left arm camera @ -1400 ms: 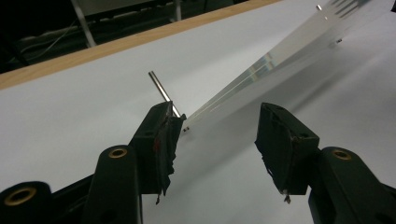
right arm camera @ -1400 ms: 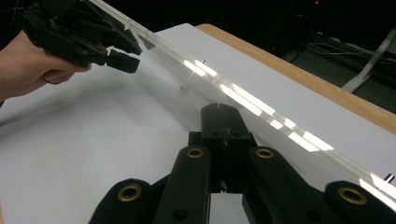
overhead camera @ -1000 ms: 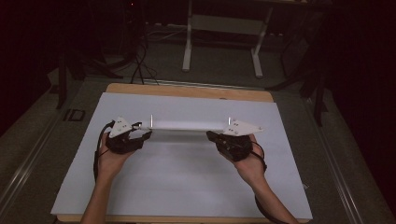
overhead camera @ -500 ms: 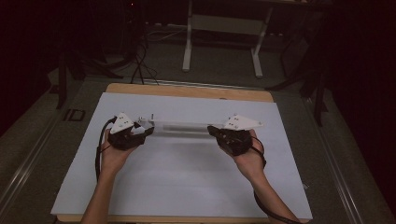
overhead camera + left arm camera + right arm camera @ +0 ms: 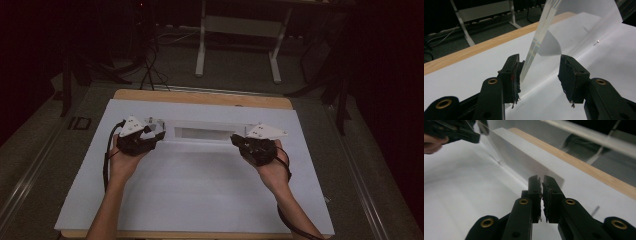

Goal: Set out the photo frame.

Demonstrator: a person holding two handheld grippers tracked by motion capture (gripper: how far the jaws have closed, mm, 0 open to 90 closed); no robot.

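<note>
A wooden table (image 5: 200, 97) carries a large white sheet (image 5: 195, 195). Across its far part lies a clear strip (image 5: 200, 134), spanning between the two grippers. The left gripper (image 5: 540, 75) has been closing, yet its jaws stand apart with the strip's end between them, against one pad. The right gripper (image 5: 542, 195) has just begun opening: a thin gap, nothing visible inside.
</note>
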